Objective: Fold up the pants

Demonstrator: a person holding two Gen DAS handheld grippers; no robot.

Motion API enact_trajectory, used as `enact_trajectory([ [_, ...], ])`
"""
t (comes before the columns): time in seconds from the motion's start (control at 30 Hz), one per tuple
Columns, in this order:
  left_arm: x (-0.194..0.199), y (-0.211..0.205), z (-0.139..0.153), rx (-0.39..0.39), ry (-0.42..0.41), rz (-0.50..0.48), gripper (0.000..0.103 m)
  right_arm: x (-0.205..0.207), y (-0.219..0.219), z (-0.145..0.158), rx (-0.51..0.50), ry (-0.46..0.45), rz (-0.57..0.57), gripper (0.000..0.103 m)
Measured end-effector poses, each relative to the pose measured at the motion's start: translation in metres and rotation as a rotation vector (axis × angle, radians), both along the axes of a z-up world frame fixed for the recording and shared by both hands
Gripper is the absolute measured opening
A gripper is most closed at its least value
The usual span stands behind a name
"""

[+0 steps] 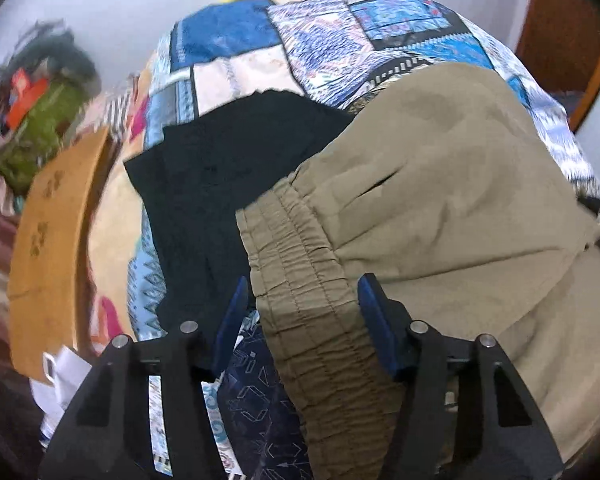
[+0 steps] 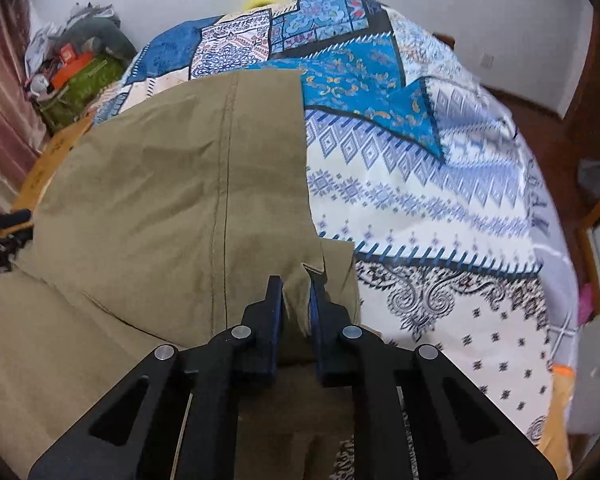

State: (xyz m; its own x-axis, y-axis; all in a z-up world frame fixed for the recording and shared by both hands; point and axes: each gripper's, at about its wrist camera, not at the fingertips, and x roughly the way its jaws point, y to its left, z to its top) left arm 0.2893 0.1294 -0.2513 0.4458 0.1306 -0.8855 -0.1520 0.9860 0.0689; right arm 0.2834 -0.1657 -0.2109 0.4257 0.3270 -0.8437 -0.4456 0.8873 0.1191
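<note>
My right claw (image 2: 297,298) was clamped on the khaki pants' (image 2: 172,200) hem on the bed (image 2: 440,208), my left claw (image 1: 300,300) hung open astride the elastic waistband (image 1: 300,280), legs running crosswise between them.

Bedspread (image 2: 440,208) right of pants (image 2: 172,184) bare; black garment (image 1: 220,168) left.

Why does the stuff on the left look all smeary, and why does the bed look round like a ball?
In the left wrist view, the clutter and box are smeared by motion blur, while the pants stay fairly sharp. In the right wrist view, little is blurred. In both, the fisheye lens bulges the bedspread and darkens the corners.
</note>
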Motion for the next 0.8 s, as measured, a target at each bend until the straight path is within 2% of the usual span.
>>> enact_trajectory([
  [0.07, 0.001, 0.006, -0.005, -0.049, 0.019, 0.01, 0.06, 0.002, 0.004, -0.01, -0.016, 0.027, -0.012, 0.011],
  [0.17, 0.0, 0.01, -0.005, -0.085, 0.015, 0.001, 0.063, 0.002, 0.009, -0.007, -0.055, 0.01, -0.011, 0.011],
  [0.2, -0.001, 0.011, -0.004, -0.087, 0.014, -0.004, 0.067, 0.002, 0.008, -0.005, -0.056, 0.018, -0.011, 0.011],
  [0.3, -0.006, 0.015, 0.005, -0.093, 0.012, 0.0, 0.069, 0.004, 0.003, 0.006, -0.066, 0.017, -0.017, 0.016],
  [0.4, -0.011, 0.02, 0.019, -0.048, 0.009, -0.006, 0.069, 0.002, -0.003, 0.025, -0.063, -0.01, -0.028, 0.018],
  [0.47, -0.012, 0.025, 0.027, -0.028, -0.002, -0.009, 0.069, 0.002, -0.009, 0.042, -0.043, -0.021, -0.045, 0.024],
  [0.53, -0.012, 0.032, 0.039, -0.01, -0.022, -0.007, 0.072, -0.001, -0.012, 0.056, -0.018, -0.06, -0.053, 0.038],
  [0.57, -0.011, 0.035, 0.046, -0.009, -0.04, -0.006, 0.076, -0.002, -0.013, 0.067, -0.009, -0.09, -0.057, 0.042],
  [0.63, -0.009, 0.042, 0.056, -0.015, -0.073, -0.003, 0.084, -0.004, -0.012, 0.087, 0.011, -0.154, -0.06, 0.053],
  [0.67, -0.006, 0.045, 0.06, -0.02, -0.089, 0.001, 0.088, -0.004, -0.01, 0.095, 0.024, -0.178, -0.062, 0.055],
  [0.8, 0.012, 0.06, 0.066, -0.061, -0.117, 0.032, 0.091, 0.008, -0.004, 0.113, 0.089, -0.247, -0.092, 0.07],
])
